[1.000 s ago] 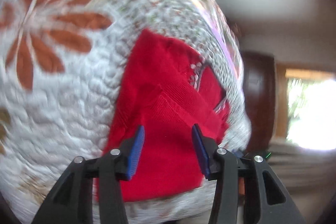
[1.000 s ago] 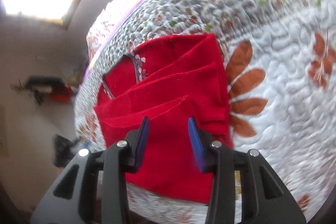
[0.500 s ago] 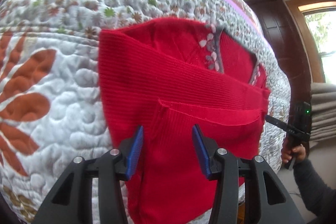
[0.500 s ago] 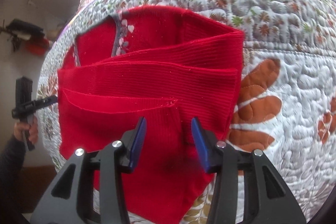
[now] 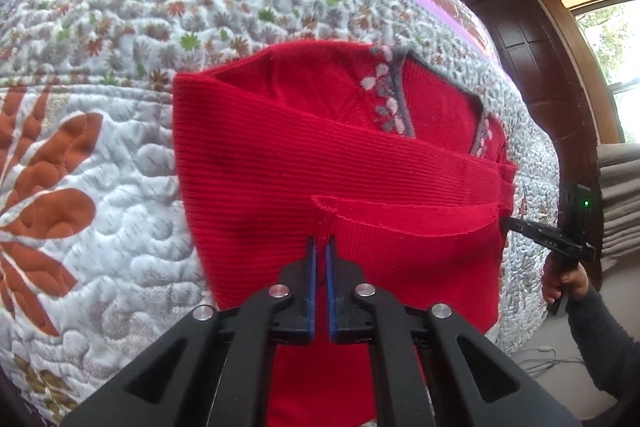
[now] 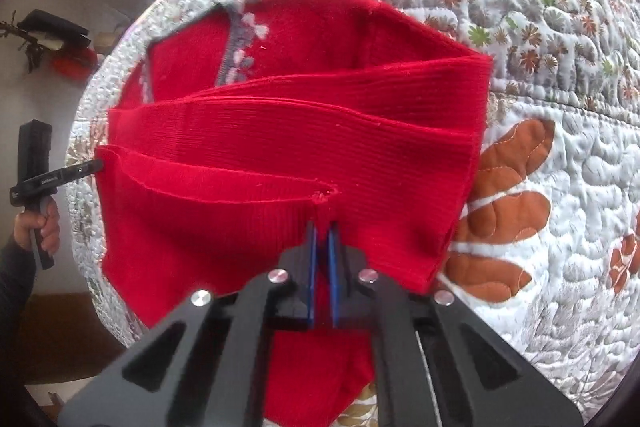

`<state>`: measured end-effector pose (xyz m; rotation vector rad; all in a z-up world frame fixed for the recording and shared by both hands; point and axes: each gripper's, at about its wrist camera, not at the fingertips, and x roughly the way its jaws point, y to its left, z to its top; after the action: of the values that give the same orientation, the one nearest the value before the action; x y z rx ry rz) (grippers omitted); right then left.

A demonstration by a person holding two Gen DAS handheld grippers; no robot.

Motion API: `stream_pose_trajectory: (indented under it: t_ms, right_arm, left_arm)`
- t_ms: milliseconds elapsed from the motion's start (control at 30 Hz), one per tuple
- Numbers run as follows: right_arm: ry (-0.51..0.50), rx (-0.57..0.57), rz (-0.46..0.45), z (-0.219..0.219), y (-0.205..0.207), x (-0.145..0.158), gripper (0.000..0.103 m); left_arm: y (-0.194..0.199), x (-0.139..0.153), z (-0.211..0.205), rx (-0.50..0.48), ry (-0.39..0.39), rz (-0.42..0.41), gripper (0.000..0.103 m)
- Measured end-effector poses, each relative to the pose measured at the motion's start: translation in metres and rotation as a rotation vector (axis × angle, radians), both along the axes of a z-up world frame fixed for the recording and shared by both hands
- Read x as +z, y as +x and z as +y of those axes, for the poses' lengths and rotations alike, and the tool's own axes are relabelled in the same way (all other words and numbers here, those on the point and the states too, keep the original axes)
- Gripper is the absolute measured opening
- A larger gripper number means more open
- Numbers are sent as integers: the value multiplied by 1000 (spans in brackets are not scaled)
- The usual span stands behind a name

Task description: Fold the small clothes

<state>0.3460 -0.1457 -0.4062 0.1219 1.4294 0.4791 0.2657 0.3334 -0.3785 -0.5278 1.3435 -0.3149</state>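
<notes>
While pinched nearly closed, left gripper (image 5: 321, 247), right gripper (image 6: 323, 227), both nipping red sweater (image 5: 280, 163).

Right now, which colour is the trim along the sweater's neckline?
Grey, with small pale flowers, on the red sweater; the neckline trim shows best in the left wrist view.

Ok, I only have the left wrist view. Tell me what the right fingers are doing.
Observer: In the right wrist view the right gripper is shut on a pinch of the red sweater, just below where the folded hem line ends.
Operator: Now check my left gripper from that side.
Observer: The left gripper shows at the picture's left edge, held by a hand. Its tip meets the sweater's side edge at the other end of that hem line.
Operator: Report what is behind that hand.
Observer: A pale wall, with a dark object mounted high and something red beneath it. I cannot tell what they are.
</notes>
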Motion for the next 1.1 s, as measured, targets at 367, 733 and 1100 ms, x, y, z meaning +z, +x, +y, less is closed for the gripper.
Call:
stream_pose_trajectory:
  t_ms: [367, 733, 1100]
  right_arm:
    - [129, -122, -171, -20, -42, 109, 3]
    - [182, -196, -228, -36, -9, 141, 3]
    - [138, -223, -201, -36, 51, 109, 3]
  left_arm:
    - [-45, 108, 18, 40, -79, -217, 3]
    - [-20, 141, 39, 53, -104, -291, 3]
    - [48, 99, 48, 72, -111, -231, 3]
